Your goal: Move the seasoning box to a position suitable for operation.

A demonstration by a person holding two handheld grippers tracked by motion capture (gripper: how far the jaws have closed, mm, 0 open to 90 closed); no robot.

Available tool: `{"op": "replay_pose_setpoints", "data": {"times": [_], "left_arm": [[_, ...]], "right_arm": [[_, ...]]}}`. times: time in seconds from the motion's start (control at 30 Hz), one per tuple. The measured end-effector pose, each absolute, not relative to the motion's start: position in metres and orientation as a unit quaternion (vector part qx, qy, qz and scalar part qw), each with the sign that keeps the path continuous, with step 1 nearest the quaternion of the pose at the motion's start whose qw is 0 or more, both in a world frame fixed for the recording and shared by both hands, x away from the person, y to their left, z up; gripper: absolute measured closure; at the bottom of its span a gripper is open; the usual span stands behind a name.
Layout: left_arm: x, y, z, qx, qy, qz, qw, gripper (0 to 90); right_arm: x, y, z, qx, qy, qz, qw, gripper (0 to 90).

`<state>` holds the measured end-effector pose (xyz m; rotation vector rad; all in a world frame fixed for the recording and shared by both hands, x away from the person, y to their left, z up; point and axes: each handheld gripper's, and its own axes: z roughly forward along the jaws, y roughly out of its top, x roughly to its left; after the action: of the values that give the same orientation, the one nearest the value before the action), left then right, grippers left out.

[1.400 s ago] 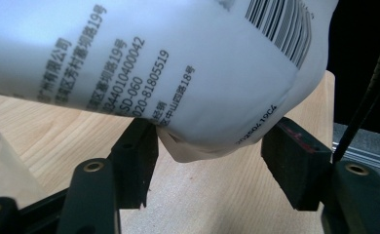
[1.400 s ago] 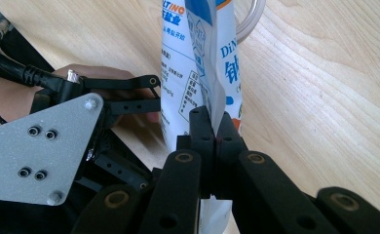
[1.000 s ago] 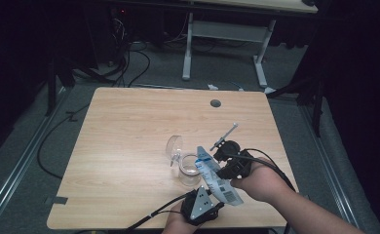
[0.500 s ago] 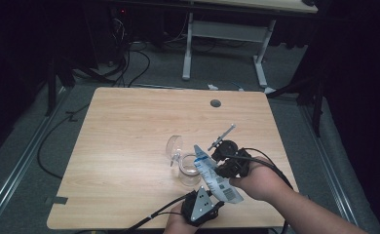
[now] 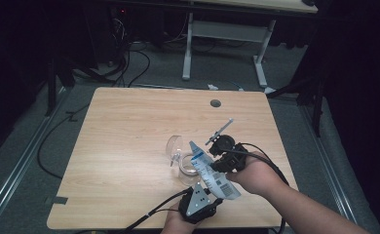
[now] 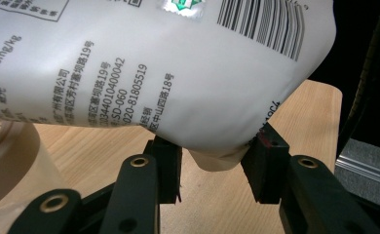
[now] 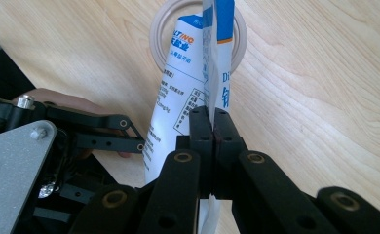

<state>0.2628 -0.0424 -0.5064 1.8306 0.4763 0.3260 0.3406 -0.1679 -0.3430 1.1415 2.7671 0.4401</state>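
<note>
A white pouch with blue print and a barcode hangs tilted over a clear glass jar near the table's front edge. My left gripper, under its grey plate, is shut on the pouch's bulging bottom corner. My right gripper is shut on the pouch's side seam. In the right gripper view, the pouch's top end points into the jar's round rim, and the right gripper has its jaws pressed flat together. In the left gripper view the jar stands at the left of the left gripper.
A second clear glass piece lies beside the jar. The wooden table has a cable hole at its far side. Behind it stands another desk, with cables on the floor.
The pouch's top end has shifted slightly up and to the left, over the jar. Both grippers keep their hold.
</note>
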Motion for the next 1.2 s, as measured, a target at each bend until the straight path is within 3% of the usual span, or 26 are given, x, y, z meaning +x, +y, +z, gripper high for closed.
{"op": "replay_pose_setpoints", "data": {"times": [1.2], "left_arm": [[0.2579,-0.0398,-0.5004,0.777,0.186,0.15,0.583,59.8]], "right_arm": [[0.3503,-0.1596,-0.3387,0.359,0.922,0.126,0.073,90.0]]}}
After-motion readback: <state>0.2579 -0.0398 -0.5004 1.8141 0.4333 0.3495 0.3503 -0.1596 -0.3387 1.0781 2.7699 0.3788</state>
